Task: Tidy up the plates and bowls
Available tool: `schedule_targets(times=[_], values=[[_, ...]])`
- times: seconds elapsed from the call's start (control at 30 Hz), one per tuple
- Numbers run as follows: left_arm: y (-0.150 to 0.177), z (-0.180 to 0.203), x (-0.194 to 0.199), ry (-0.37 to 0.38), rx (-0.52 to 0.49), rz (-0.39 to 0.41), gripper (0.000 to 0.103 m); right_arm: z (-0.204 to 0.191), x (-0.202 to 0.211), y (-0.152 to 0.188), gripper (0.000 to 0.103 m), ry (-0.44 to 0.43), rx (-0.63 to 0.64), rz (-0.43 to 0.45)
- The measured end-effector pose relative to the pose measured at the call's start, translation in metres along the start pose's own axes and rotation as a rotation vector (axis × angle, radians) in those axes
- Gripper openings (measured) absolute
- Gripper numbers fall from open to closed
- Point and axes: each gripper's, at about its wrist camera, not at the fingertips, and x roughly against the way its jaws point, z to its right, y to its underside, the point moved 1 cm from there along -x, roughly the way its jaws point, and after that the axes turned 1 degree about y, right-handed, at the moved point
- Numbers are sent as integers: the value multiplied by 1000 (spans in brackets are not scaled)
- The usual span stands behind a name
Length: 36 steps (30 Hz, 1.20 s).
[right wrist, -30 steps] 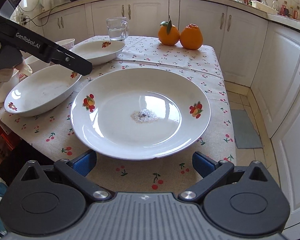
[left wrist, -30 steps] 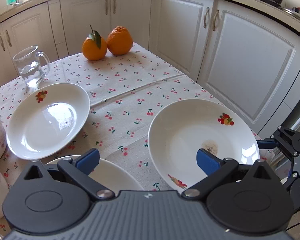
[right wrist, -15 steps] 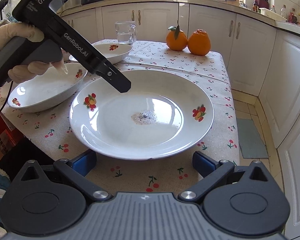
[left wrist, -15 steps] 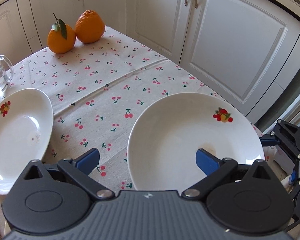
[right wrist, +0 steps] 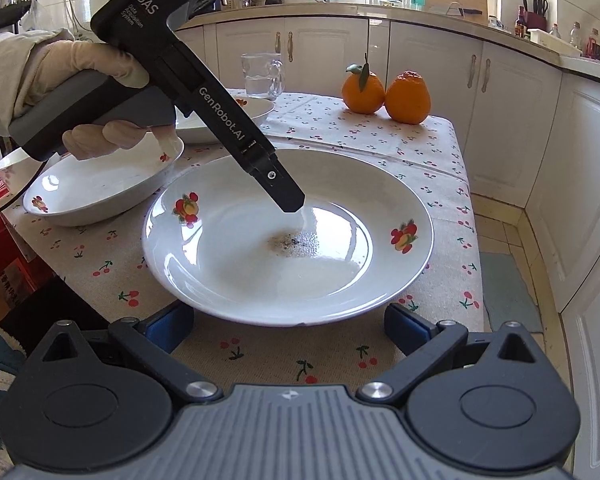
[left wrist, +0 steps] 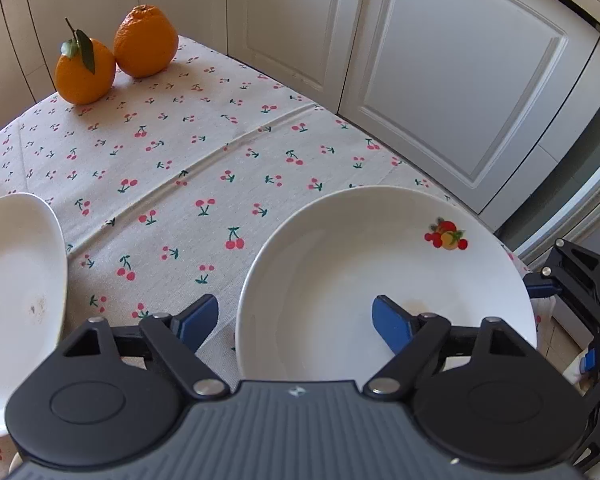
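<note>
Plate [right wrist: 288, 236]: on the tablecloth [left wrist: 188, 168], near edge, stain at centre.
Left gripper [left wrist: 296, 322]: straddles the plate's rim, one pad inside, one outside; jaws have just been closing, pads not yet pressing.
Right gripper [right wrist: 288, 330]: just short of the plate's near rim, jaws apart, empty.
Right view only: gloved hand [right wrist: 96, 92], bowl [right wrist: 100, 188], glass mug [right wrist: 260, 76].
Both views: oranges [left wrist: 116, 56].

My left gripper [right wrist: 290, 204] is black, lettered "DAS" and "GenRobot.AI"; blue fingers [left wrist: 392, 322], silver pivot screws, a pale glove [right wrist: 100, 64] and cream sleeve [right wrist: 4, 80].
</note>
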Motion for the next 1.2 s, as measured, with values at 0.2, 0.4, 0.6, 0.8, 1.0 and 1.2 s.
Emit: schedule_targets(times=[0.2,0.4,0.6,0.8,1.0,1.2], values=[[-6,1,-4,30,-9,-23,63,-1,1,-2,96,-9,14,-1],[-9,0,-5,40,-12,-37,59,1,1,-3,96,-16,16,-7],[-10,0,-6,41,-20,-46,59,1,-1,-6,96,-18,19,-23],[-17,-2,-7,42,-24,-45,59,5,-6,-10,96,-18,20,-37],[-30,-4,-14,36,-34,-38,59,16,-12,-14,96,-14,17,-43],[-50,-10,-22,35,-40,-23,59,30,-21,-23,96,1,22,-50]])
